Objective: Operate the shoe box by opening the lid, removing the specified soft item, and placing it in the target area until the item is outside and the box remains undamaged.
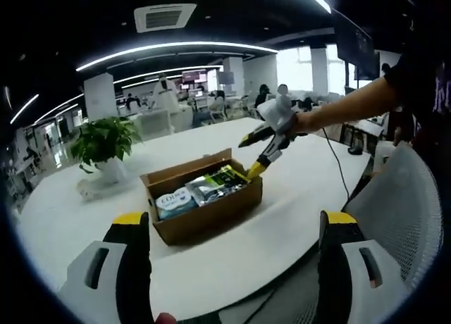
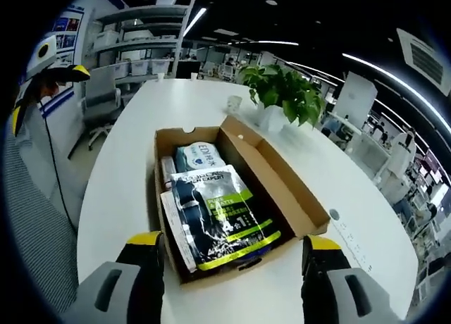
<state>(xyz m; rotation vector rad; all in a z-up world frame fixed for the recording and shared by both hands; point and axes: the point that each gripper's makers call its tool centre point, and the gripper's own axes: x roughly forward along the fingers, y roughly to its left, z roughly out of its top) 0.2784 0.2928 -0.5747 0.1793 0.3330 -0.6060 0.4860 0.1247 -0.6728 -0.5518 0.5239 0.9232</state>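
Observation:
An open brown shoe box (image 1: 211,215) lies on the white table, its lid folded back along the far side (image 2: 282,176). Inside, a dark soft pack with lime-green print (image 2: 222,222) lies beside a white-and-blue pack (image 2: 199,155). My right gripper (image 2: 232,241) hovers open just above the box's near end, nothing between its jaws. In the left gripper view it (image 1: 255,155) reaches in from the right on a person's arm, over the dark pack (image 1: 220,182). My left gripper (image 1: 235,218) is open and empty, held back from the box near the table edge.
A potted green plant (image 1: 104,144) (image 2: 285,91) stands on the table beyond the box. A grey mesh chair (image 1: 394,211) sits at the table edge. A cable (image 1: 340,165) trails across the table. Office desks and shelves lie further off.

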